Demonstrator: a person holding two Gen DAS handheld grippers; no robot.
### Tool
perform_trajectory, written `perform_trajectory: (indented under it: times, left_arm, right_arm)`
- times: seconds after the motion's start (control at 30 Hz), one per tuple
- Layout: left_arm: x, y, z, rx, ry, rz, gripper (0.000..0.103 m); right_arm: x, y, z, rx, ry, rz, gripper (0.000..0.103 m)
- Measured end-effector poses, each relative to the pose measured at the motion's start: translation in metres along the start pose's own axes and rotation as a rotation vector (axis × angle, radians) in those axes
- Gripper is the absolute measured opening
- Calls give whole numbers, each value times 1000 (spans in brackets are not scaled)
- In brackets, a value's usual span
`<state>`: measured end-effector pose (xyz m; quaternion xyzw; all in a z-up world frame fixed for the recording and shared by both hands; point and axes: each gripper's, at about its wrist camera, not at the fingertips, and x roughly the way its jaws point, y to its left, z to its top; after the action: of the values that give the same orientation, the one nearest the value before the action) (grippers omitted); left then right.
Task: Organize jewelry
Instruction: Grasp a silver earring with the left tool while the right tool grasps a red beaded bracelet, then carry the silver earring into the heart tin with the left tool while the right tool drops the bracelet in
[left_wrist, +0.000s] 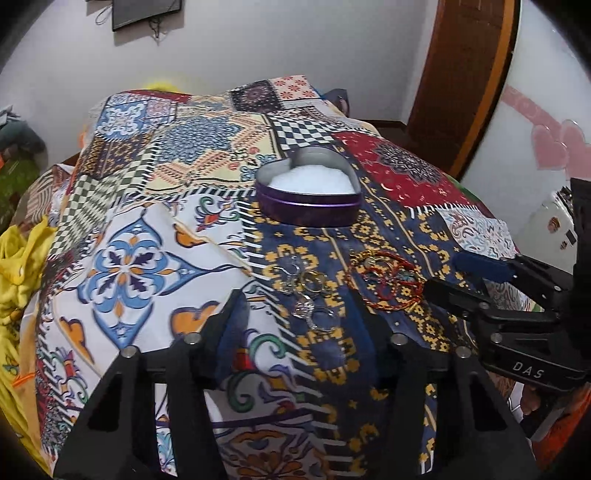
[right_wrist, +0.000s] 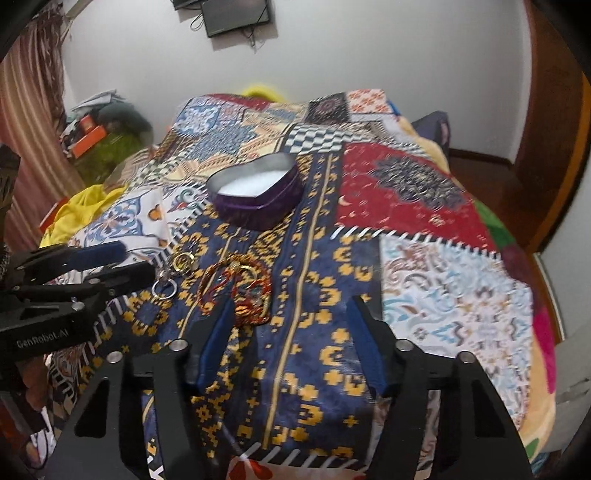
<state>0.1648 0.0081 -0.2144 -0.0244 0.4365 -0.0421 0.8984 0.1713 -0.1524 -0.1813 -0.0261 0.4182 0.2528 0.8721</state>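
A purple heart-shaped tin (left_wrist: 309, 192) with white padding stands open on the patterned bedspread; it also shows in the right wrist view (right_wrist: 255, 194). Silver and gold rings (left_wrist: 308, 291) lie in front of it, with a tangle of red and gold bracelets (left_wrist: 384, 282) to their right. In the right wrist view the rings (right_wrist: 173, 273) lie left of the bracelets (right_wrist: 240, 291). My left gripper (left_wrist: 291, 317) is open, its jaws straddling the rings from just behind. My right gripper (right_wrist: 291, 321) is open, its left finger (right_wrist: 216, 332) beside the bracelets. Each gripper shows in the other's view, the right (left_wrist: 458, 273) and the left (right_wrist: 133, 262).
The patchwork bedspread (left_wrist: 155, 229) covers the bed. A yellow cloth (left_wrist: 18, 258) lies at its left edge. A wooden door frame (left_wrist: 465, 81) stands at the back right, and clutter (right_wrist: 99, 133) sits by the wall at the back left.
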Motion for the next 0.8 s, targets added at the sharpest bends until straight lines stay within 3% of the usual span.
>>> perform_trajectory:
  times: [0.27, 0.43, 0.57, 0.63, 0.8]
  left_arm:
    - [15, 5, 2, -12, 25, -27, 36]
    - [19, 3, 0, -1, 22, -34, 35]
    - [23, 5, -1, -13, 28, -51, 17]
    - [23, 7, -2, -22, 27, -58, 13]
    - [20, 4, -3, -11, 18, -50, 12]
  right_arm:
    - [8, 4, 1, 12, 32, 81, 36]
    - [15, 13, 1, -6, 43, 91, 30]
    - [21, 16, 0, -11, 46, 88, 25]
    - [21, 17, -2, -18, 42, 81, 23]
    - [17, 17, -1, -20, 38, 71, 18]
